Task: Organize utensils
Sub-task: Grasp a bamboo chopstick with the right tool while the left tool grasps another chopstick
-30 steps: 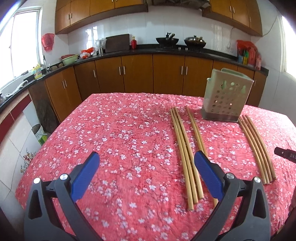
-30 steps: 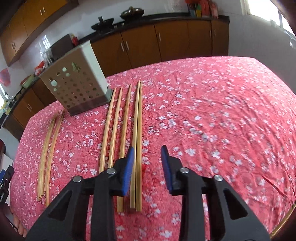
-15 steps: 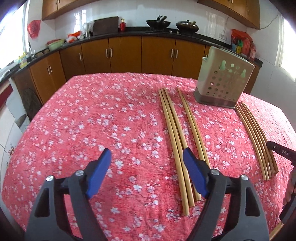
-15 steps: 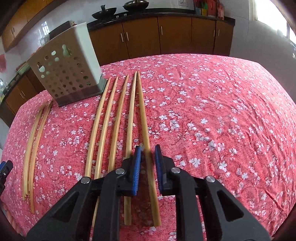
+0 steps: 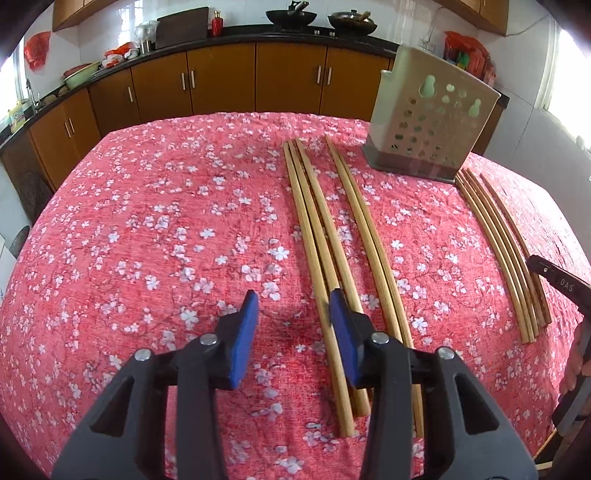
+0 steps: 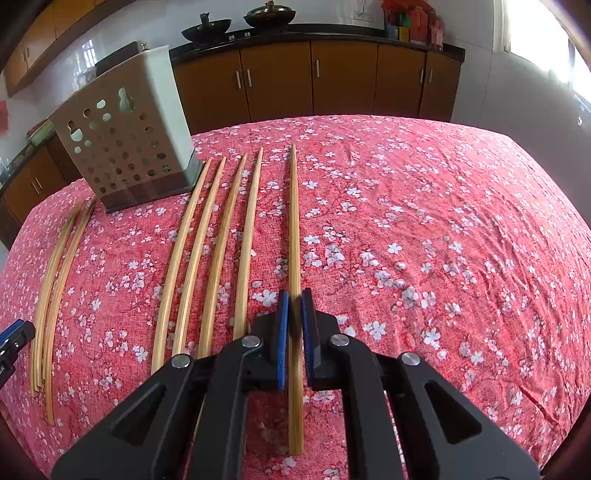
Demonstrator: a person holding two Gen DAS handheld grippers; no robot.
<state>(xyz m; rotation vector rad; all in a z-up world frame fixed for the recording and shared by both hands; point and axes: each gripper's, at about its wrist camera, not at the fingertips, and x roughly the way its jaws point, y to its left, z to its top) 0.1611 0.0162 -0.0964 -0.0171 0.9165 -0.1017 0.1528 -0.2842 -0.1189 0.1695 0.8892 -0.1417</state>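
Note:
Several bamboo chopsticks lie on a table with a red floral cloth (image 5: 147,229), in two groups either side of a perforated beige utensil holder (image 5: 428,122), which also shows in the right wrist view (image 6: 125,147). My right gripper (image 6: 294,306) is shut on one chopstick (image 6: 293,221), drawn apart from the right group (image 6: 210,251). My left gripper (image 5: 291,314) is open and low over the cloth; its right pad is against the leftmost chopstick of the left group (image 5: 317,240). The right group also shows in the left wrist view (image 5: 498,243).
Brown kitchen cabinets (image 5: 221,81) and a dark counter with woks (image 5: 291,14) run behind the table. The right gripper's body (image 5: 561,284) shows at the right edge of the left wrist view. The left gripper's tip (image 6: 14,339) shows at the left edge of the right wrist view.
My right gripper closed on the rightmost chopstick and pulled it away from its group. My left gripper narrowed its jaws and came down and forward beside the left group.

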